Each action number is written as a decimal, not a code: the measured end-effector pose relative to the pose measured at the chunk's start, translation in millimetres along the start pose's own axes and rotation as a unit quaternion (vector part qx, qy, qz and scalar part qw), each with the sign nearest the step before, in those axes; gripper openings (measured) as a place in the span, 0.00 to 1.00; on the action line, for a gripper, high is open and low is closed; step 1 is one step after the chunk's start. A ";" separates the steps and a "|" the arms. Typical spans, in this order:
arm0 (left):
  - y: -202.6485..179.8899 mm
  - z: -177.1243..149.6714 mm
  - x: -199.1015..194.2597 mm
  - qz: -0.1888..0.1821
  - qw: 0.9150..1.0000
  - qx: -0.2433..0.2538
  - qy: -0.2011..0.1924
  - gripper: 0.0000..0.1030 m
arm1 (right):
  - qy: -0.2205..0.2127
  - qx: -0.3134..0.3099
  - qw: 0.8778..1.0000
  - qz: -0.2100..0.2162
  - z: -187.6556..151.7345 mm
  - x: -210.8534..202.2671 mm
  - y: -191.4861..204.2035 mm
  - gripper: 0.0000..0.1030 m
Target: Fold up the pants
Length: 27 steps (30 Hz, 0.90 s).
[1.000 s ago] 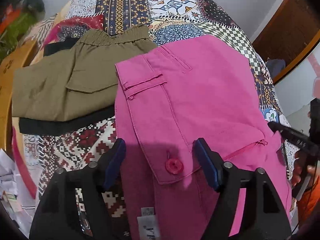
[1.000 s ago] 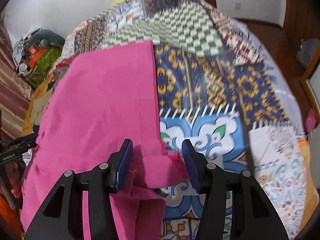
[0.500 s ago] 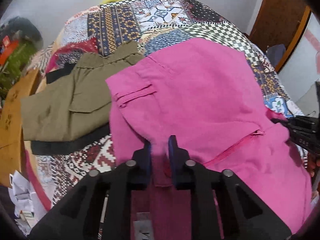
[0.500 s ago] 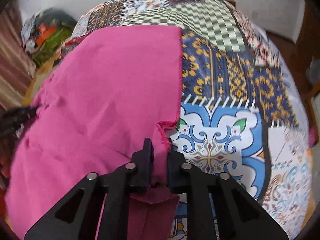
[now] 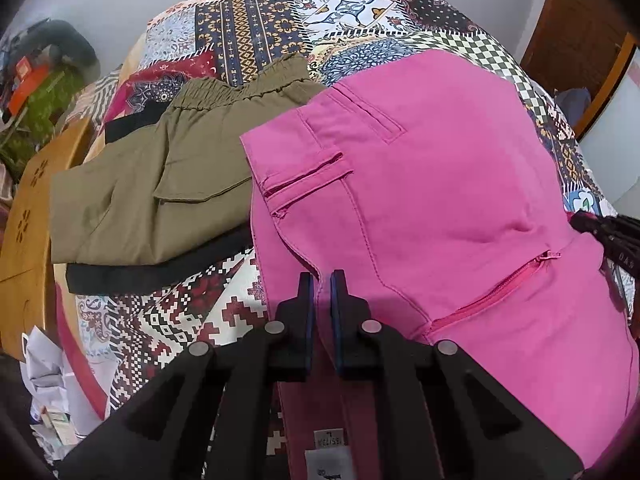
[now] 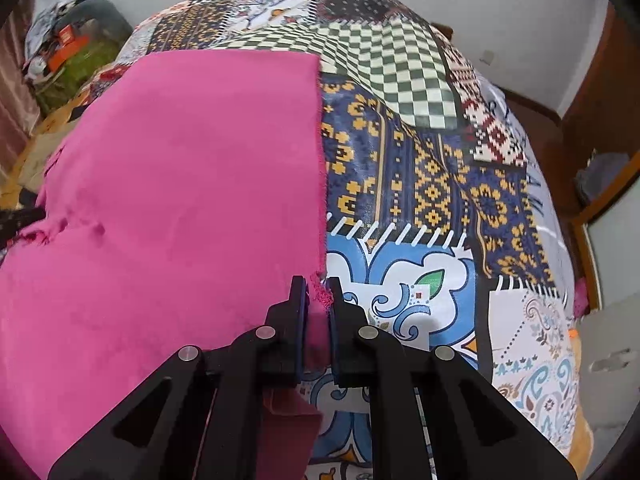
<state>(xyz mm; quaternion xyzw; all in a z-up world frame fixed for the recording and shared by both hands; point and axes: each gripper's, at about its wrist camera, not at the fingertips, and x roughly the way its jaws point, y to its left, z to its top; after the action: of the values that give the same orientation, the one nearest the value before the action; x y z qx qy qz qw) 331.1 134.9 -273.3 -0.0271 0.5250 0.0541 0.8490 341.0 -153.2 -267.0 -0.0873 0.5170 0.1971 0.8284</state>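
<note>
- Your left gripper (image 5: 320, 280) is pinched tight on the waist end of the pink pants (image 5: 440, 184), with cloth squeezed between its blue pads.
- Your right gripper (image 6: 318, 288) is pinched tight on the frayed leg end of the same pants (image 6: 180, 184).
- The pants lie on the patchwork bedspread (image 6: 420, 168), close to you. They have been doubled over once, I think, with the near edge held up in both grippers.
- The pants run long from left to right. The waist and pockets point left, and the leg ends point right.
- You look to be at the start of a fold, with both near corners caught.
- Next, I think you should lift both corners together and carry them to the far edge. Keep both hands level so the cloth stays flat.
- The folded green pants (image 5: 160, 184) sit just to the left, on top of something black (image 5: 120, 280). Mind you do not drag the pink pants over them.
</note>
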 end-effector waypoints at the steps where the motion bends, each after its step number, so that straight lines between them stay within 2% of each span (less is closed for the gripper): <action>1: 0.4 -0.2 -0.1 -0.002 1.000 0.001 0.001 0.09 | 0.000 0.002 1.000 0.002 0.2 -1.2 1.8 0.08; 5: 2.5 1.7 -6.6 -0.002 1.000 0.010 -0.004 0.11 | -0.016 0.005 1.000 0.017 3.9 -18.3 -0.4 0.10; 9: 7.8 7.4 -27.9 0.010 0.999 0.008 -0.033 0.12 | -0.048 0.011 0.998 0.026 10.1 -46.5 -6.8 0.11; 12: 15.7 15.5 -46.9 0.007 0.998 0.001 -0.059 0.21 | -0.075 0.005 0.997 0.022 15.6 -67.3 -7.2 0.12; 14: 21.3 21.7 -56.0 0.010 0.997 -0.005 -0.077 0.29 | -0.093 0.006 0.995 0.027 21.8 -80.6 -6.3 0.16; 15: 25.1 26.3 -61.2 0.013 0.996 -0.008 -0.089 0.35 | -0.102 0.005 0.994 0.029 25.0 -85.2 -6.0 0.22; 19: 32.7 46.0 -67.2 0.034 0.993 -0.016 -0.113 0.48 | -0.150 0.006 0.988 0.029 38.3 -101.1 -1.8 0.50; 21: 36.7 55.4 -64.6 0.031 0.992 -0.021 -0.117 0.58 | -0.168 0.010 0.985 0.027 47.1 -102.4 0.0 0.55; 23: 39.5 61.8 -58.2 0.024 0.993 -0.024 -0.114 0.62 | -0.175 0.016 0.984 0.033 56.5 -98.9 1.7 0.58; 27: 42.5 71.2 -34.4 0.022 0.996 -0.022 -0.088 0.65 | -0.167 0.024 0.984 0.050 72.5 -79.9 1.4 0.60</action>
<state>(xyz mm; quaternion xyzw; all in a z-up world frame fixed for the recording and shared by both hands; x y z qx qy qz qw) 374.0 182.2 -210.3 -0.0298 0.4477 0.0862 0.8895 369.0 -145.5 -163.1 -0.0072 0.3801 0.2377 0.8939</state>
